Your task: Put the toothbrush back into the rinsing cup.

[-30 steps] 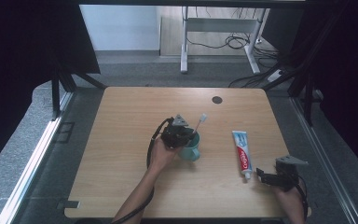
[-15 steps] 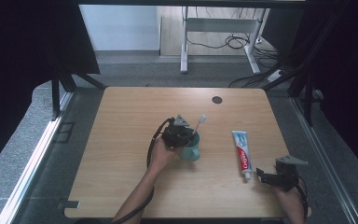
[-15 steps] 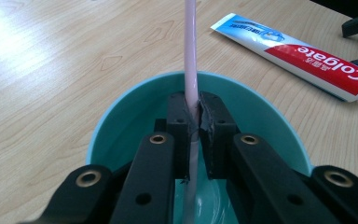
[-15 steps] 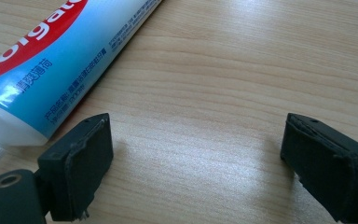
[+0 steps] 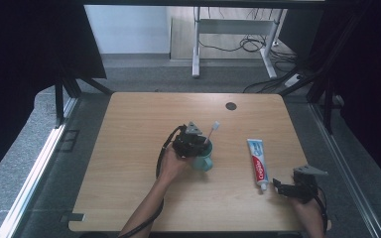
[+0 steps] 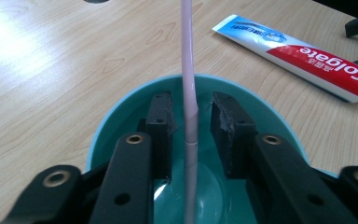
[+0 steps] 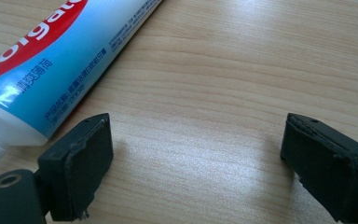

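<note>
A teal cup (image 5: 204,162) stands mid-table with a pale pink toothbrush (image 5: 212,130) upright in it. My left gripper (image 5: 191,144) reaches down into the cup (image 6: 121,107). Its jaws have just been opening, and the toothbrush handle (image 6: 188,70) stands between the pads with a gap on each side of my left gripper (image 6: 192,105). A Colgate toothpaste tube (image 5: 258,158) lies flat to the right of the cup. My right gripper (image 5: 279,187) rests near the table's front right, open, its jaws (image 7: 196,140) wide apart over bare wood just beside the tube's cap end (image 7: 65,60).
A small dark round mark (image 5: 231,105) sits on the wooden table (image 5: 129,198) near its far edge. Beyond the table stand a metal desk frame (image 5: 196,49) and cables on the floor. Black curtains hang at both sides.
</note>
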`<state>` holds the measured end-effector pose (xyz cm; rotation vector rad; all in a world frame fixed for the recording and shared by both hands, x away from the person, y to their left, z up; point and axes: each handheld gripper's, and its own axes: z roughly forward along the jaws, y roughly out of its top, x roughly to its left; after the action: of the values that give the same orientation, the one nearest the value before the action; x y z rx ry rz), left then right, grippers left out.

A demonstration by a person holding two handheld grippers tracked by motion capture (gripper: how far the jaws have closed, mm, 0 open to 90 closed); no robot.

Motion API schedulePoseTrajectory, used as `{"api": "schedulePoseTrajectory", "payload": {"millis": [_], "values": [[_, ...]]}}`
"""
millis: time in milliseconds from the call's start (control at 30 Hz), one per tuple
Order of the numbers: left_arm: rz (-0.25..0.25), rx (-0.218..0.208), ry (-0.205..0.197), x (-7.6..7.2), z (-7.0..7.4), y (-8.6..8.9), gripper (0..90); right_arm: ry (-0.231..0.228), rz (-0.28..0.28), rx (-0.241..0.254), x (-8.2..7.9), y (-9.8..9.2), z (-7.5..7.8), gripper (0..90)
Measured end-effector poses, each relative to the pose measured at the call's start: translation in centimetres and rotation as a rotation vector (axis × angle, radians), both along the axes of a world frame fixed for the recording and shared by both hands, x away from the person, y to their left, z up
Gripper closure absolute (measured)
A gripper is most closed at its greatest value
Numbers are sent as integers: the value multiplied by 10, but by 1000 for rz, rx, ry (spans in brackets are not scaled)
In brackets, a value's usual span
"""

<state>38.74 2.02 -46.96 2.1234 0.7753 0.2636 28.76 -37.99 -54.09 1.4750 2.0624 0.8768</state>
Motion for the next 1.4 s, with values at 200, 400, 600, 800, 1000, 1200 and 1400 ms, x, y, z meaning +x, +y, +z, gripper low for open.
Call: {"api": "schedulePoseTrajectory", "payload": {"millis": [200, 400, 600, 800, 1000, 1200, 1400], "values": [[1, 5, -23, -2, 6, 1, 614, 0, 0, 0, 0, 0, 0, 88], [3, 5, -32, -4, 12, 2, 536, 1, 0, 0, 0, 0, 0, 89], [2, 2, -31, -6, 15, 2, 398, 1, 0, 0, 0, 0, 0, 89], [-6, 4, -12, -9, 18, 6, 234, 1, -1, 0, 0, 0, 0, 89], [1, -4, 0, -14, 18, 17, 145, 1, -1, 0, 0, 0, 0, 88], [12, -23, 1, -18, 17, 27, 113, 1, 0, 0, 0, 0, 0, 88], [12, -41, -1, -24, 18, 39, 67, 1, 0, 0, 0, 0, 0, 88]]}}
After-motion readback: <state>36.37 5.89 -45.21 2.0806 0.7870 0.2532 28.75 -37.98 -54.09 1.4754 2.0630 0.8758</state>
